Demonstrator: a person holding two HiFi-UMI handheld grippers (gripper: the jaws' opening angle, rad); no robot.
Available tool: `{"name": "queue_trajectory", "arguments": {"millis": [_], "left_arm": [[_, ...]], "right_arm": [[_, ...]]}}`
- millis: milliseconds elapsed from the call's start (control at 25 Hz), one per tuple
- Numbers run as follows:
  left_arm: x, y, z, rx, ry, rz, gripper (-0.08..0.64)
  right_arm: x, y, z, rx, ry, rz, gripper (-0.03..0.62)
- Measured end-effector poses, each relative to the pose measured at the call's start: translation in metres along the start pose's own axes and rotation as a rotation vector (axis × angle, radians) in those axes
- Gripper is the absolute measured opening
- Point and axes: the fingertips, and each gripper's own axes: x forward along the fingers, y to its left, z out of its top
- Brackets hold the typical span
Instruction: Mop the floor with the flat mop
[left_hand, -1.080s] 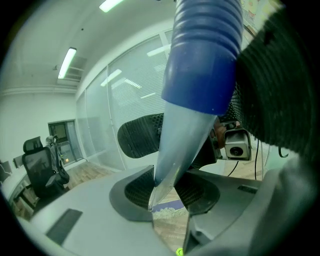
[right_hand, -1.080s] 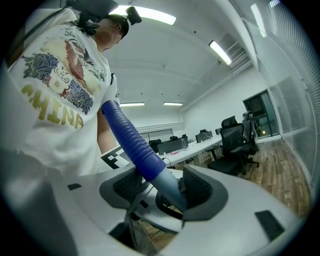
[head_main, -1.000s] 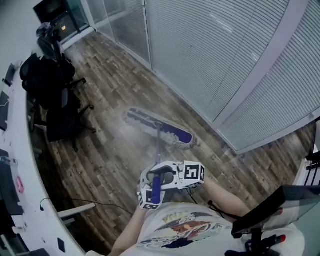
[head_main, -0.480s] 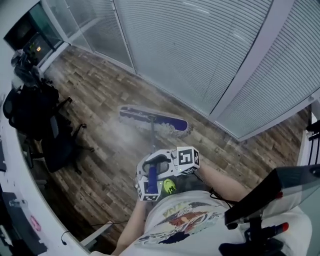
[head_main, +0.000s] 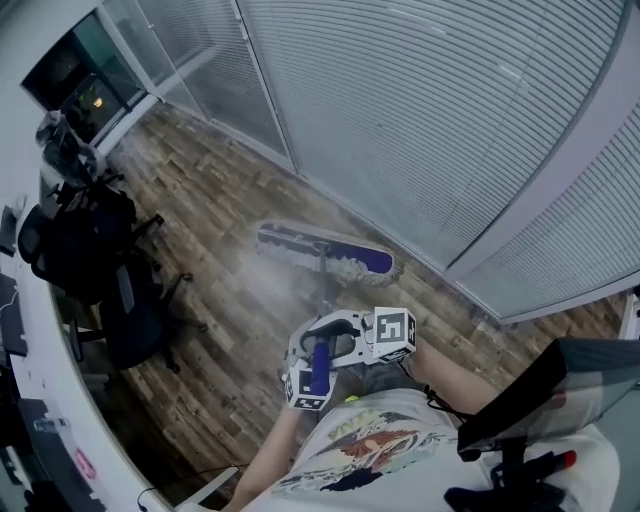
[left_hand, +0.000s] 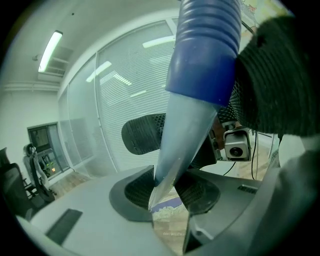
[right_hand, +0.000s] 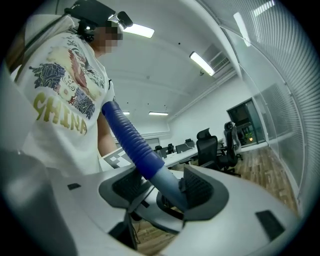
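Grip check, both hands: left gripper (left_hand: 167, 192) was clamped on the mop handle (left_hand: 182, 135). Its ribbed pads (left_hand: 137, 187) pressed the pale shaft from either side, just below where the blue ribbed sleeve (left_hand: 202, 55) ended. Right gripper (right_hand: 165, 187) was likewise closed on the same handle. The shaft sat wedged between its pads, and the blue sleeve rose out of the jaws toward the person's printed white shirt (right_hand: 60, 100).

From the head view I logged the two grippers close together on the handle. The right one's marker cube (head_main: 394, 333) sat up and to the right of the left one's cube (head_main: 304, 390), with the blue sleeve between them.

Mop head (head_main: 325, 250) lay flat on the wooden floor (head_main: 220, 190), ahead of and below both grippers, at the far end of the shaft. Its long side ran crosswise to the handle; it had a blue cover with a pale fringe along the edge. In the left gripper view a strip of that head showed through the gap under the jaws.

Beyond the head, farther from the grippers, stood a glass partition with blinds (head_main: 450, 120). Off to the left of the left gripper were black office chairs (head_main: 110, 270) beside a white table (head_main: 30, 370). The floor beside the head looked hazy; I could not tell whether from wetness or glare.
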Motion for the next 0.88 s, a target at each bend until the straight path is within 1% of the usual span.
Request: {"name": "queue_trajectory", "arguments": {"millis": [160, 320, 400, 520, 600, 720, 880], "left_arm": [[0.066, 0.044, 0.026, -0.005, -0.002, -0.005, 0.114], [0.129, 0.084, 0.050, -0.036, -0.036, -0.023, 0.126], [0.156, 0.108, 0.065, -0.047, -0.055, -0.025, 0.129], [0.193, 0.130, 0.073, -0.050, -0.043, -0.030, 0.132], [0.206, 0.138, 0.075, -0.046, -0.033, -0.034, 0.133], [0.205, 0.148, 0.075, -0.047, -0.033, -0.032, 0.132], [0.189, 0.143, 0.062, -0.070, -0.010, -0.032, 0.130]], "right_arm": [[-0.030, -0.075, 0.026, 0.003, -0.030, -0.010, 0.249], [-0.059, -0.145, 0.045, 0.009, -0.051, -0.013, 0.250], [-0.069, -0.179, 0.057, 0.008, -0.068, -0.026, 0.250], [-0.083, -0.220, 0.066, 0.009, -0.092, -0.057, 0.250], [-0.088, -0.236, 0.068, 0.016, -0.107, -0.078, 0.252], [-0.082, -0.243, 0.073, 0.025, -0.107, -0.091, 0.255], [-0.067, -0.231, 0.060, 0.009, -0.042, -0.093, 0.253]]}}
